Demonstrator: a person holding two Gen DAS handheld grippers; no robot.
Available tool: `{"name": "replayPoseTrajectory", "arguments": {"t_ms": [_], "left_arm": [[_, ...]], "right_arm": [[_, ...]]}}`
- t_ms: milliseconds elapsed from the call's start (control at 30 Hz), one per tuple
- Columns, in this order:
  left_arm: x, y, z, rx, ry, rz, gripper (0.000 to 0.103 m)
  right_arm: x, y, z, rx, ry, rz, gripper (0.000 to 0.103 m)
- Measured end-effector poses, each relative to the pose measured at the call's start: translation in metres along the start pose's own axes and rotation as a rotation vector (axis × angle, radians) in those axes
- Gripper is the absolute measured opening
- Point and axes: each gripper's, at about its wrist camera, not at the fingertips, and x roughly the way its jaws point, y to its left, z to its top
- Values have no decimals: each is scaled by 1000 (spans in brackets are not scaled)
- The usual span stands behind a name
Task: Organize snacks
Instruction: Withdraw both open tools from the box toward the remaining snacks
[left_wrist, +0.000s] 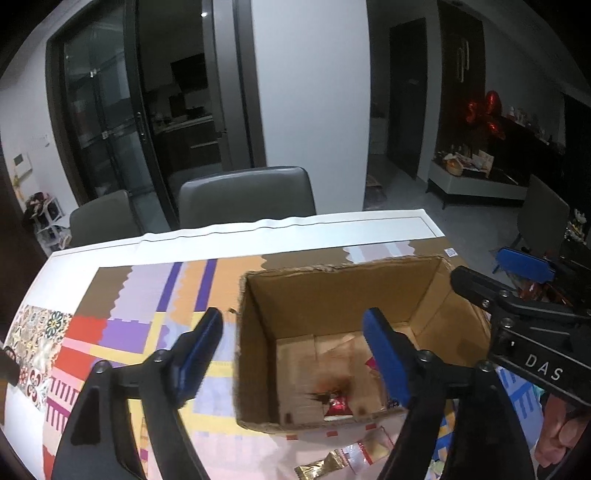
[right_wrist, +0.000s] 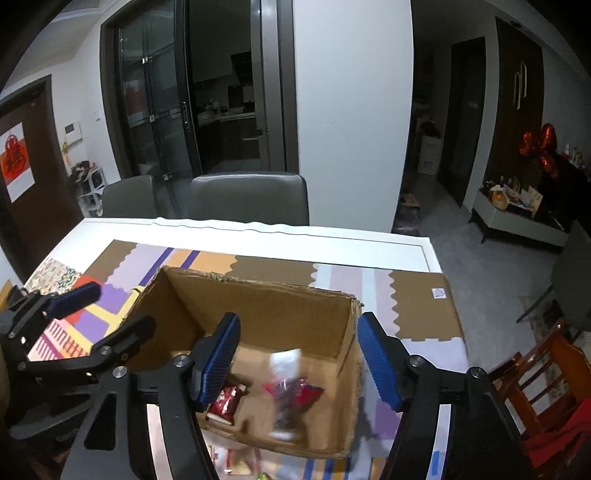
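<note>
- Left wrist view: left gripper (left_wrist: 295, 354) with jaws spread wide and nothing between the pads, poised over the near left corner of the cardboard box (left_wrist: 255, 354).
- On the box floor, a red foil snack (left_wrist: 338, 404) near the front wall, and beside it a dark smear, blurred, possibly a packet dropping in.
- Just in front of the box, on the patterned table mat (left_wrist: 147, 325), a gold wrapper (left_wrist: 321, 467) and a clear red-edged packet (left_wrist: 369, 448), both outside the box.
- At the right edge, right gripper (left_wrist: 524, 280) over the box's right side, with a hand (left_wrist: 561, 435) below it.
- Right wrist view: right gripper (right_wrist: 297, 354) likewise open, pads apart over the box's (right_wrist: 258, 306) interior, empty between them.
- Inside, a red foil snack (right_wrist: 227, 400) at the near left and a blurred clear-and-red packet (right_wrist: 295, 395) in the middle.
- At far left, left gripper (right_wrist: 110, 310), open too.
- More wrappers (right_wrist: 240, 461) on the table near the front of the box, too smeared to name.
- Handling, as a judgement: light, thin, crinkly film packets, slippery and easily crushed; best pinched gently at a sealed end or flat edge, not across the filled middle.
- Looks: glossy foil, red, gold and clear, small and flat.
</note>
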Motion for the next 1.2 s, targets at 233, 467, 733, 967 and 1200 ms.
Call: {"name": "replayPoseTrajectory", "arguments": {"t_ms": [233,467,733,967,1200], "left_arm": [[-16,2,1,-7,-31,28,93],[-34,0,1,-7,-56,31,96],[-53,-5,-2,4,-80,22,96],[-65,-4,-9,4,-87,11,96],[-78,-5,-21,15,-98,5,96]], "right_arm": [[-11,-3,-1,18,-21,-17,75],[-28,-11,-2,44,-44,-28,75],[-47,-15,-9,55,-53,-30,75],[-60,-17,-16,64,-62,-31,75],[-69,-16,-28,73,-68,-34,75]]}}
